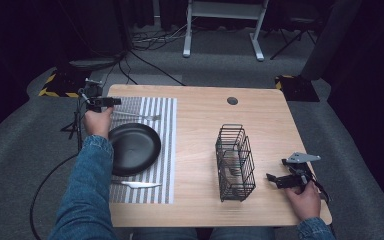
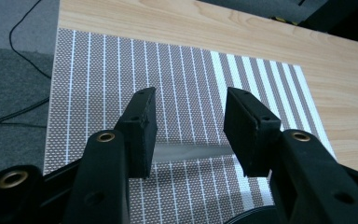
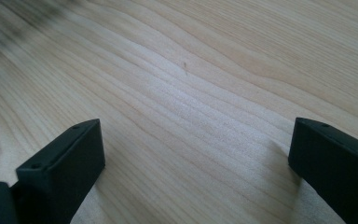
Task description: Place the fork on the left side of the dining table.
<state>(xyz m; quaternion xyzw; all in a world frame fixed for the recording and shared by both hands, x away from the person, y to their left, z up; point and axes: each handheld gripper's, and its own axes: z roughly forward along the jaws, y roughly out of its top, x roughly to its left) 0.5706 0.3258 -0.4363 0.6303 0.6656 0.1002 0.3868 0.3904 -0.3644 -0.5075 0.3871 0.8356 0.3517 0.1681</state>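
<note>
A silver fork (image 1: 137, 116) lies on the striped placemat (image 1: 167, 150) just beyond a black plate (image 1: 132, 147). My left gripper (image 1: 116, 101) hovers at the fork's handle end, near the mat's far left corner. In the left gripper view its jaws (image 2: 189, 100) stand apart above the mat (image 2: 121, 70), with the blurred fork handle (image 2: 191, 151) lying on the mat in the gap; the pads do not press on it. A knife (image 1: 137, 184) lies on the mat in front of the plate. My right gripper (image 1: 272, 179) rests open over bare wood (image 3: 191, 70), right of the wire basket.
A black wire basket (image 1: 235, 162) stands upright at the table's middle right, with something pale inside. The wooden table (image 1: 205, 125) has a round cable hole (image 1: 232, 100) near its far edge. Cables trail over the grey carpet on the left.
</note>
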